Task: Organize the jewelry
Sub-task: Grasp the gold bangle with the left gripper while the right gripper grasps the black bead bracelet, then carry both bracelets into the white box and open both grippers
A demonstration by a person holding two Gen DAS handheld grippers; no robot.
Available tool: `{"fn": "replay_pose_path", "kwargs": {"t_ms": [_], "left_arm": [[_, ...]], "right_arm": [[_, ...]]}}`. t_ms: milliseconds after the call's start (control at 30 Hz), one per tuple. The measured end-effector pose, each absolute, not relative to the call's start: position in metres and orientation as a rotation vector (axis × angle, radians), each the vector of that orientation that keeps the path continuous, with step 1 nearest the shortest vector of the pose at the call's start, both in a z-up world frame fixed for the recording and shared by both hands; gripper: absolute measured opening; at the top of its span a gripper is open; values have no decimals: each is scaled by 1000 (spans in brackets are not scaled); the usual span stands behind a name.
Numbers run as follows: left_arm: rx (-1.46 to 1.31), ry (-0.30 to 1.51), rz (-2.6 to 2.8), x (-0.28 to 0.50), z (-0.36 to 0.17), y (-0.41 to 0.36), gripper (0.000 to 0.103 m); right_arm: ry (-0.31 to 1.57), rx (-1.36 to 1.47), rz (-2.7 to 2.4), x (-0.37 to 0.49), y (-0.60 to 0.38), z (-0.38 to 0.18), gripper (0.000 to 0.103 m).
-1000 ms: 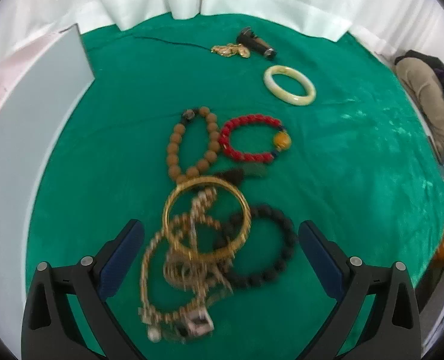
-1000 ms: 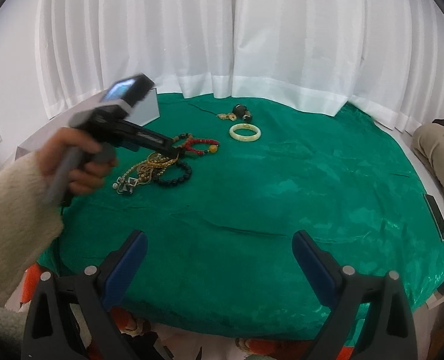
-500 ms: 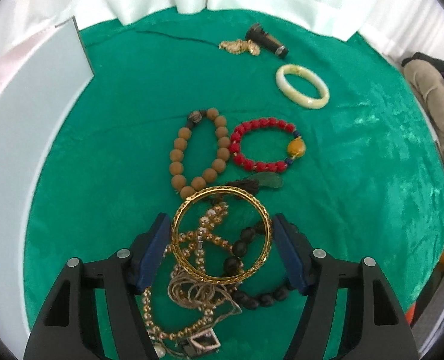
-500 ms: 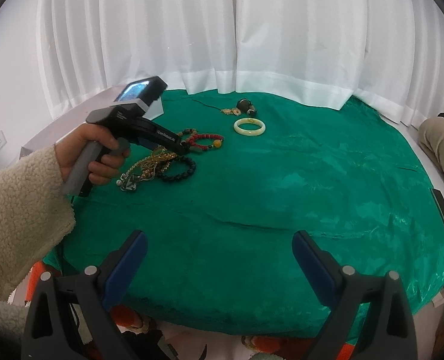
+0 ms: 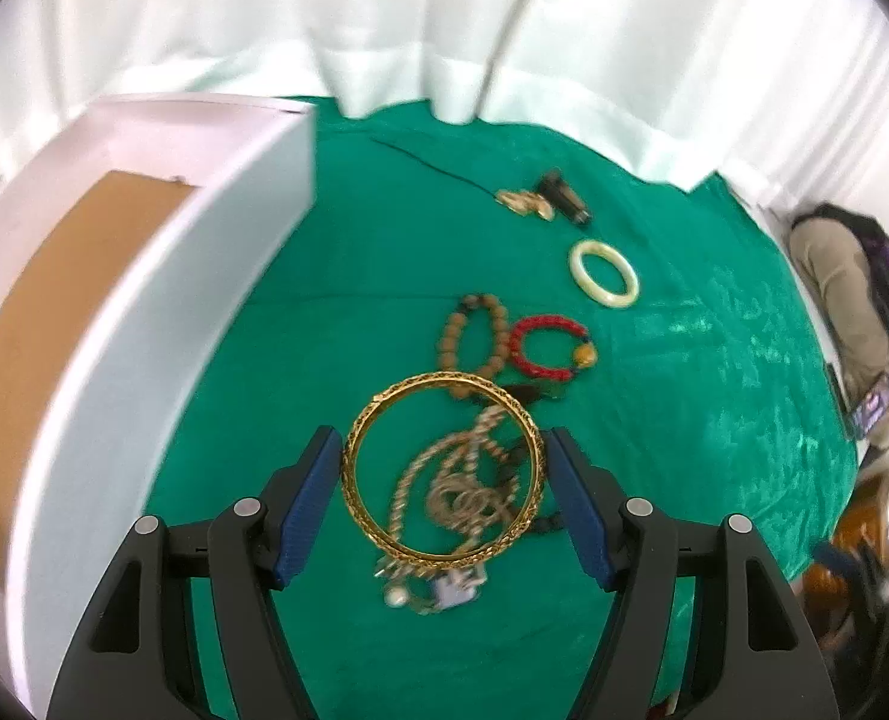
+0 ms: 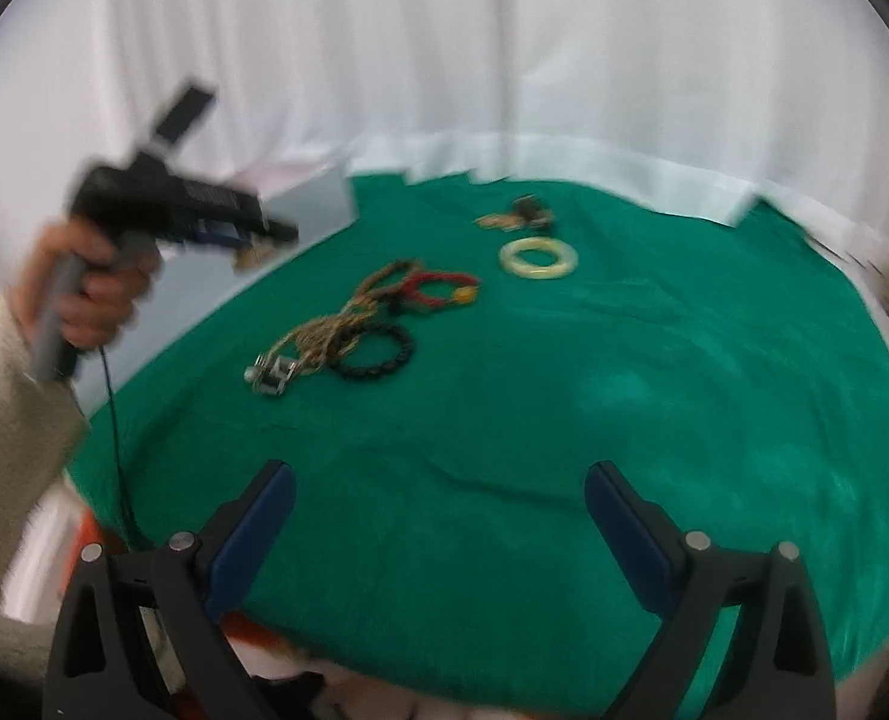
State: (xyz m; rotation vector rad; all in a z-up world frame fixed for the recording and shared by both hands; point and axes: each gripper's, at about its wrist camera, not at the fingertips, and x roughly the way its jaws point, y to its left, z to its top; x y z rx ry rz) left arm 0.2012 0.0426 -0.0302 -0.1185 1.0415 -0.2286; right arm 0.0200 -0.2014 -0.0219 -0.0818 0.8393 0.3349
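The left gripper clamps the gold bangle by its sides, lifted above the green cloth; the right gripper hangs open and empty. I judge sorting barely begun: tangled chains, bead bracelets and the pale bangle lie loose. The white box is partly cut off.

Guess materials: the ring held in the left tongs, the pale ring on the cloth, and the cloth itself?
Gold bangle, gripped across its width: looks like gold-toned metal, with a shiny yellow, patterned rim. Pale bangle: smooth, glossy, cream-green, so jade-like stone, glass or resin; can't tell which. Green cloth: soft fabric with a mottled sheen and creases, probably velvet-like.
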Motion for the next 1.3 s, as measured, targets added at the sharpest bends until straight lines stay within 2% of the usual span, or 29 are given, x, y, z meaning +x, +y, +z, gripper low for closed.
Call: {"fn": "replay_pose_path", "kwargs": {"t_ms": [100,133,167,233,300,433,467,500,567,933,1300], "left_arm": [[-137,1029,-198,187,-25,60,71],[-144,1028,-189,182,-24,66,71],[-149,1028,-184,178,-24,70,71],[-159,1026,-178,168,-23,79,71],[-165,1022,-179,158,-20,88,71],[-165,1014,-171,148,-23,96,71],[-166,1016,-171,146,-24,96,71],[-167,1019,-172,145,-25,96,71],[-168,1023,-174,140,-27,97,71],[-145,1014,-189,127,-23,88,71],[-132,1000,-196,114,-14,88,70]], "right_arm": [[914,-184,494,71,-167,-45,99],[939,-230,554,88,-150,-55,96],[952,-277,601,101,-135,-63,86],[957,-390,665,125,-105,-79,77],[966,-464,700,137,-86,-91,76],[1024,-557,771,155,-65,-112,50],[1048,-549,778,157,-66,-111,30],[1058,-542,773,159,-67,-109,20],[1073,-508,752,158,-74,-103,12],[1054,-203,671,141,-154,-40,12],[969,-124,637,138,-169,6,12]]}}
